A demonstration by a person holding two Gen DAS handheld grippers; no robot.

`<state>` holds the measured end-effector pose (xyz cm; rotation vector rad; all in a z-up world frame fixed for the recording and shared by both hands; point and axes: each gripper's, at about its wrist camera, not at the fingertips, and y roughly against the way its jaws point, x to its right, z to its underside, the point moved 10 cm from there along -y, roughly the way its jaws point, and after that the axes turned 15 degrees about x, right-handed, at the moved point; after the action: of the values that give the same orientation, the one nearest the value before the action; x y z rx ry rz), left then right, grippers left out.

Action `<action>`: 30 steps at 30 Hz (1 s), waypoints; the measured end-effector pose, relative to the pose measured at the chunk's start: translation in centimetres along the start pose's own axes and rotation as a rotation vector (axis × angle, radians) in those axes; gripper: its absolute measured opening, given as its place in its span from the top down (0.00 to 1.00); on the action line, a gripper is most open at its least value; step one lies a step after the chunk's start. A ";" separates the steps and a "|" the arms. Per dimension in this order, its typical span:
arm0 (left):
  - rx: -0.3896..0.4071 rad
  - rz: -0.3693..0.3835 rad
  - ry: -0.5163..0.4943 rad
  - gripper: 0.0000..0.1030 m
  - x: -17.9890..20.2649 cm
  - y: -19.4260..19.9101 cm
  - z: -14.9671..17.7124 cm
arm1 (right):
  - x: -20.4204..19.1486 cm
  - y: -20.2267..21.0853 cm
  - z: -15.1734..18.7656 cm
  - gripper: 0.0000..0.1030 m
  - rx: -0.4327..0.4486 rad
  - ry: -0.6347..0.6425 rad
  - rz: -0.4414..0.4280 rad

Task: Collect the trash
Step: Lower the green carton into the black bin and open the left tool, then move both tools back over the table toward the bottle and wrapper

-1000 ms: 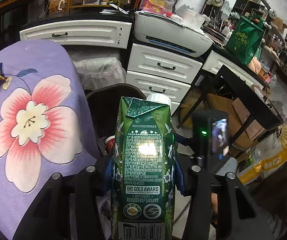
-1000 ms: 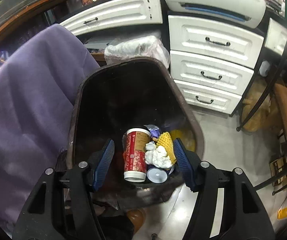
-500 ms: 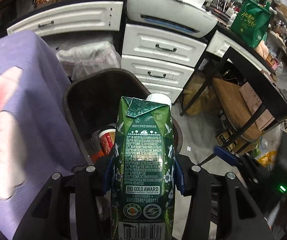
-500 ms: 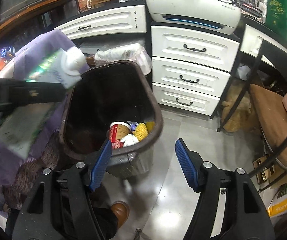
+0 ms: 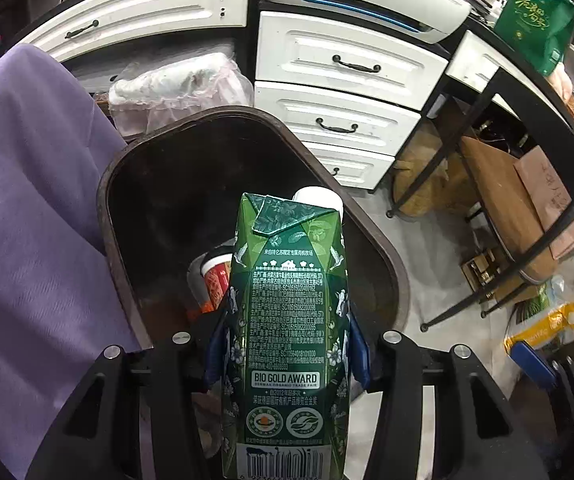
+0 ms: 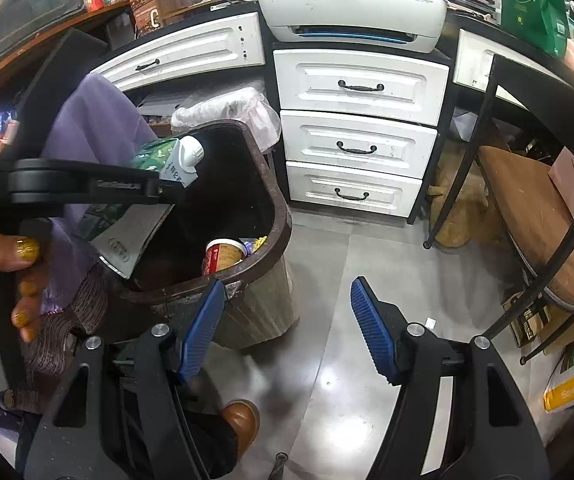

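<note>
Left tongs (image 5: 287, 344) clamped on tall dark-green milk carton with white screw cap (image 5: 287, 320), blue pads pressed into both sides, carton tilted cap-first over open mouth of dark brown plastic bin (image 5: 403, 280) on grey floor. Inside bin: red paper cup (image 5: 215, 276) plus other scraps. Right tongs (image 6: 283, 320) wide, empty, beside bin's near rim, above floor. Risks, as I judge: release too near rim, carton clips edge and tumbles to floor; leftover liquid may splash; purple cloth (image 5: 27, 220) alongside could catch it.
</note>
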<state>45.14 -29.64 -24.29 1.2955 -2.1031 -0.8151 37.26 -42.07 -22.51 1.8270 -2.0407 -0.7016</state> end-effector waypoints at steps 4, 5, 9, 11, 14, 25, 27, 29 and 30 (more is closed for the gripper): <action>-0.020 -0.007 0.031 0.50 -0.5 -0.7 0.1 | -0.2 0.0 0.1 0.36 0.004 -0.002 -0.006; -0.025 -0.001 0.048 0.44 -0.5 -0.6 0.1 | -0.1 0.0 0.2 0.36 0.001 -0.005 -0.004; 0.008 0.030 0.076 0.36 0.1 0.9 -0.3 | 0.2 -0.1 0.4 0.36 -0.001 -0.018 0.003; 0.025 0.039 0.066 0.36 0.7 1.8 -0.6 | 0.2 0.0 0.3 0.36 0.001 -0.014 0.003; 0.066 0.052 0.047 0.36 1.5 3.6 -1.1 | 0.0 0.0 0.3 0.36 0.000 -0.013 -0.001; 0.230 0.049 -0.057 0.23 1.4 13.4 -3.4 | -1.7 0.5 -0.4 0.36 0.000 0.008 -0.037; 0.259 0.026 -0.059 0.19 0.4 15.1 -3.9 | -2.3 0.8 -0.7 0.36 0.004 0.012 -0.051; 0.274 0.004 -0.062 0.17 -0.4 16.3 -4.1 | -3.0 1.1 -1.2 0.36 0.011 0.021 -0.068; 0.282 -0.008 -0.063 0.16 -1.0 16.9 -4.2 | -3.5 1.3 -1.4 0.36 0.016 0.029 -0.077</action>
<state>38.60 -23.56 -9.26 1.4369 -2.3281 -0.5838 37.38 -38.79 -20.29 1.9225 -1.9723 -0.6773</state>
